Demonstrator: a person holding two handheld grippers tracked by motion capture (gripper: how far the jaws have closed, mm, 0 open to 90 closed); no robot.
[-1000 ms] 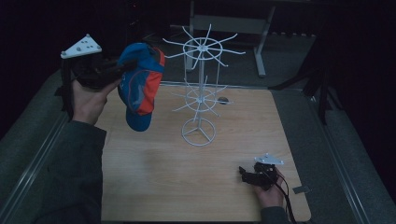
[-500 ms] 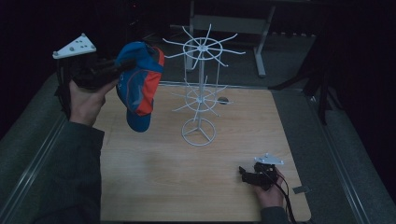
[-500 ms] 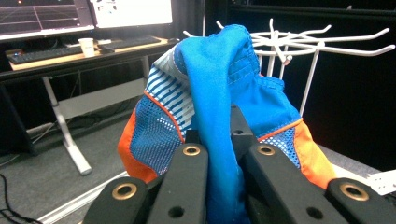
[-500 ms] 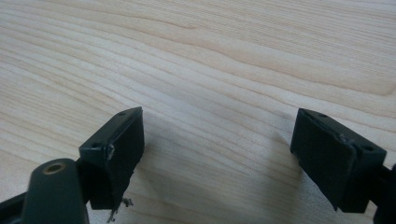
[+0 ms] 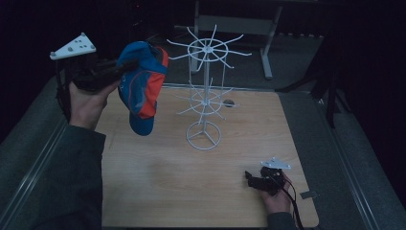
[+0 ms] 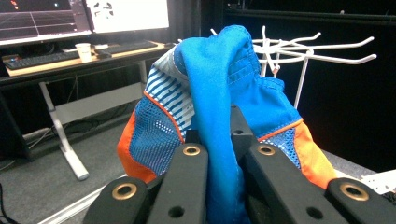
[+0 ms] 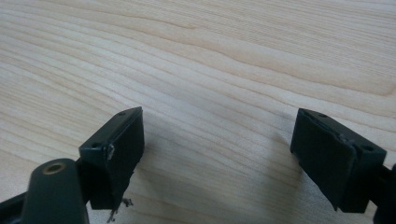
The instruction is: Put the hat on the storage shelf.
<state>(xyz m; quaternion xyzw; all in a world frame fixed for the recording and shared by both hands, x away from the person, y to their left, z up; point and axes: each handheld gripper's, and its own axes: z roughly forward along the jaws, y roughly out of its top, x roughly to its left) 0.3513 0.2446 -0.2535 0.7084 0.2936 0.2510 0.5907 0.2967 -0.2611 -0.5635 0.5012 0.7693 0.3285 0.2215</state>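
Your table (image 5: pixel 158 191) is a flat square of pale wood with fine straight grain, and the right gripper view has that grain running beneath the jaws. Near its middle stands the white wire rack (image 5: pixel 205 91): a thin upright post on a ring base, with two tiers of hooked spokes fanning out, the upper tier wider than the lower.

Your left forearm, in a dark sleeve, rises from the bottom left, the hand lifted well above the table with the left gripper (image 5: pixel 103 72) pointing level towards the rack. Your right hand lies low at the near right corner, its right gripper (image 5: pixel 253 178) pointing left, close over the wood.

The cap (image 5: pixel 141 86) is soft cloth, blue with orange panels, open mesh at the sides and a striped white patch. It hangs off your left gripper in the air, left of the rack and apart from it, peak drooping down.

Your left jaws are pinched tight on a fold of the blue fabric, which bunches up between them. Your right jaws stand wide apart with nothing between them.
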